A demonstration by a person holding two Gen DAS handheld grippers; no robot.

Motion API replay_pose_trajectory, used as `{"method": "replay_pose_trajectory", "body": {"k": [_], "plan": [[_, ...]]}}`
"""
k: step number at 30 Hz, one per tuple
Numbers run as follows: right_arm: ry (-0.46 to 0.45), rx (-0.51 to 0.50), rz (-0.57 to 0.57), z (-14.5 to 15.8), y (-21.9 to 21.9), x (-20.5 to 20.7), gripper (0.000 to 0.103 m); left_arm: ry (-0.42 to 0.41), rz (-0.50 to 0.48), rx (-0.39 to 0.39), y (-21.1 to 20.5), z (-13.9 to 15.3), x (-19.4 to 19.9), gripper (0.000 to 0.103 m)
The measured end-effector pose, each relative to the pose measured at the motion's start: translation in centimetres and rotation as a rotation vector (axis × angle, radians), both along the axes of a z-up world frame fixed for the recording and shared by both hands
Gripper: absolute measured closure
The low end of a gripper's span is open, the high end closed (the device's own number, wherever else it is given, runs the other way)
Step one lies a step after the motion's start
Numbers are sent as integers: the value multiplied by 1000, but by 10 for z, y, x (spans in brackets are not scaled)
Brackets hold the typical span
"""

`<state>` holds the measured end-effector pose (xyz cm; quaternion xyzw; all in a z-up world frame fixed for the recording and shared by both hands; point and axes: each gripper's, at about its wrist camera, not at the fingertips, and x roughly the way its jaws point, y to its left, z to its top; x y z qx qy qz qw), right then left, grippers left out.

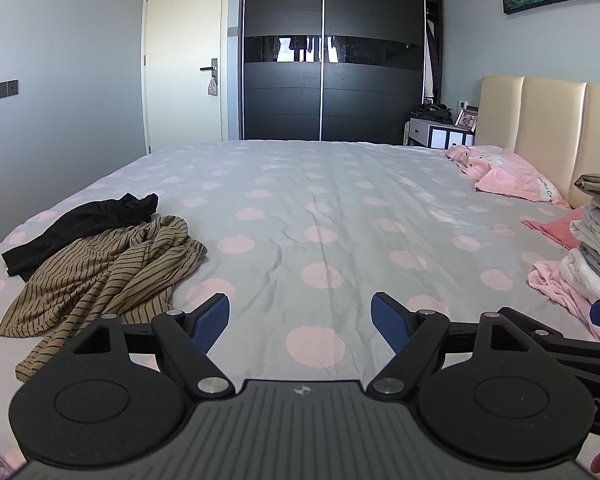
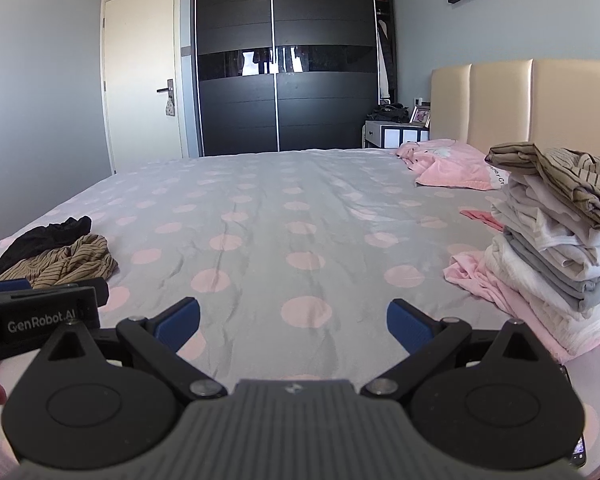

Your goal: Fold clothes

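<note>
Though crumpled into a heap, plainly the next piece to fold: striped top (image 1: 100, 276), lying on the bed (image 1: 320, 200) at its near left corner, touching a black garment (image 1: 80, 228) just behind. Runs long on a diagonal, from the near left edge up toward the middle of the bed. Cannot tell neck end from hem end, both being lost in the folds.

Left tongs (image 1: 300, 312) spread wide, gripping nothing, hovering over bare sheet just right of the top. Right tongs (image 2: 294, 316) likewise fully apart and empty, over the middle of the near edge, tilted slightly down.

Risks, as judged from here:
- Pinching several layers at once, or catching the black garment along with the stripes where they touch, and so dragging both toward the middle.
- Nipping the sheet too, loose and wrinkled as it is.
- Lifting from one point only, which would likely leave the top twisted, not flat.

Further right, near the headboard, stack (image 2: 548, 248) of folded clothes, tall and uneven, with a pink garment (image 2: 472, 272) loose at its foot. Could topple if brushed by a swing of the right tongs, or when loaded with one more piece.
</note>
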<state>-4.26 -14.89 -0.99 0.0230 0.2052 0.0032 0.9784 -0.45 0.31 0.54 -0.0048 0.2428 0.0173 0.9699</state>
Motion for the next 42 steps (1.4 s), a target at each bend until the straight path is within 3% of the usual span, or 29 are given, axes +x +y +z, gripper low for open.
{"method": "replay_pose_trajectory", "body": {"k": [42], "plan": [[17,-61,54,1,8,-3,2,26,-7,3,3,3,-5,25]]}}
